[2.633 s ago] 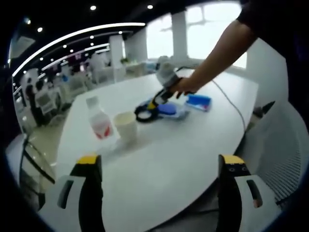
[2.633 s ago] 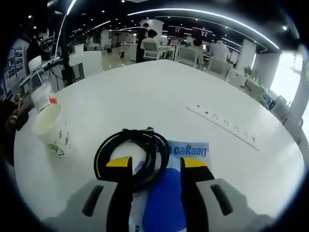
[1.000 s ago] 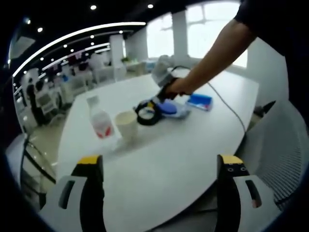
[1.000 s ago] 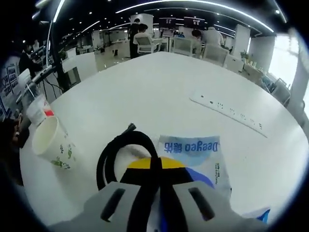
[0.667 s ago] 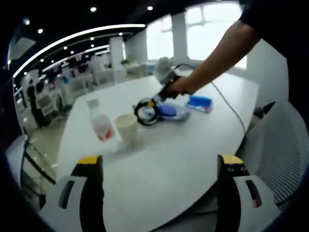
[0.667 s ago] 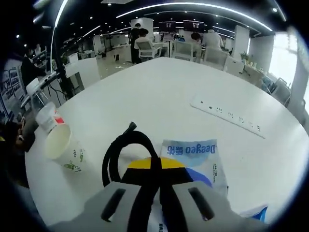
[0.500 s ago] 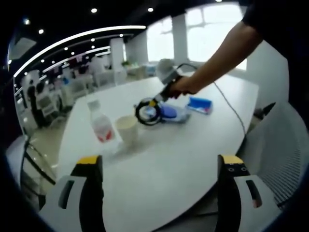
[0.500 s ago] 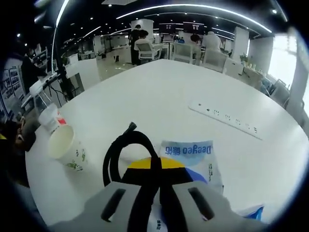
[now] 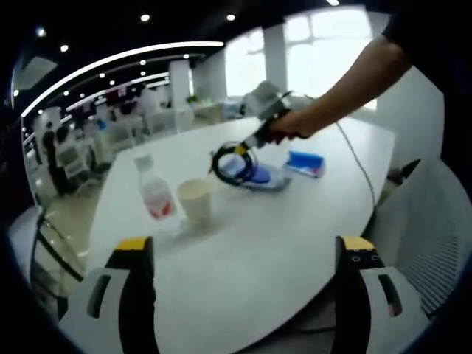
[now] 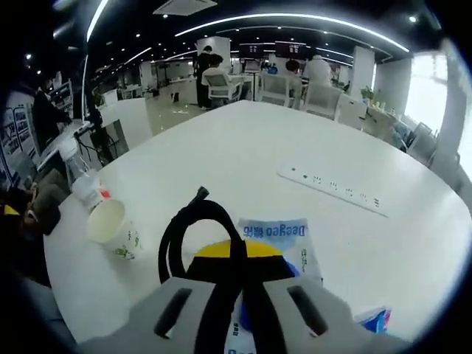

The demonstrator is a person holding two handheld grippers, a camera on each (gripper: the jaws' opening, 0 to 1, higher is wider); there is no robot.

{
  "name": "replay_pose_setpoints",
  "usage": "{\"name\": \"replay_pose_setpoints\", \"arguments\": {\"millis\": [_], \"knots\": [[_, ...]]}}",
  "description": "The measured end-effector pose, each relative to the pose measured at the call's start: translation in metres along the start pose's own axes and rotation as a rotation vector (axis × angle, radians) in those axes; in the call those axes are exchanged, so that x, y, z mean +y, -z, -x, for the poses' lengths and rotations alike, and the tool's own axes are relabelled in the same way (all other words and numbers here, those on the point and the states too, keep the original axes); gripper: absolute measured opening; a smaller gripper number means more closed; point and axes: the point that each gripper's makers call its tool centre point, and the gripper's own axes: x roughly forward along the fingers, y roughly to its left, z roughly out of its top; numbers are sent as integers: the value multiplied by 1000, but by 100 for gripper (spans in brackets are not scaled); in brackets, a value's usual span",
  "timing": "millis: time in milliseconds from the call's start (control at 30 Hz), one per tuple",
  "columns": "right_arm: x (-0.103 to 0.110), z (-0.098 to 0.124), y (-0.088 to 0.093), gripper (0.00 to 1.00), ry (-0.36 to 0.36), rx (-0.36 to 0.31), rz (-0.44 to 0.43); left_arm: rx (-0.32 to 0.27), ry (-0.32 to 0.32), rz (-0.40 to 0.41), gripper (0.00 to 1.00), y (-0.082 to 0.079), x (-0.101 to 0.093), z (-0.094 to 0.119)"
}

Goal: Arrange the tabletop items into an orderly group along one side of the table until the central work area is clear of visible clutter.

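In the left gripper view, the left tool [image 9: 243,254] hangs low at the near edge of the white tabletop [image 9: 258,228] with its two jaws wide apart and nothing between them. Further on stand a small bottle [image 9: 153,193] with a red label and, just beside it, a paper cup [image 9: 195,203]. Beyond them a person's arm reaches in from the right with the right tool [image 9: 240,150], which carries a coiled black cable [image 9: 228,161]. A moment ago this coil lay on the blue and white packet [image 9: 258,175]; now it hangs clear above it, so the cable is lifted off the tabletop. A smaller blue pack [image 9: 304,163] lies near the packet. In the right gripper view, the right tool [image 10: 237,254] has its jaws closed tight on the cable [image 10: 184,228], whose loop stands up in front of the yellow tips. Compared with half a second ago, the cup [image 10: 112,227], the bottle [image 10: 90,193] and the packet [image 10: 276,237] look lower and further away, which agrees with the tool having risen. A white power strip [image 10: 332,190] lies well apart, further across the tabletop. I judge that the cable is now ready to be carried toward the cup and bottle, while the packet and blue pack are still to be moved.
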Motion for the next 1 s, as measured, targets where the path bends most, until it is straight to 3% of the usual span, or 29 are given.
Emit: {"name": "replay_pose_setpoints", "arguments": {"millis": [367, 1000], "knots": [[-3, 26, -3, 1, 5, -34, -38, -17, 18, -3, 100, -5, -6, -2], [-8, 70, 10, 1, 14, -70, -126, -26, 39, -19, 100, -7, -12, 0]]}}
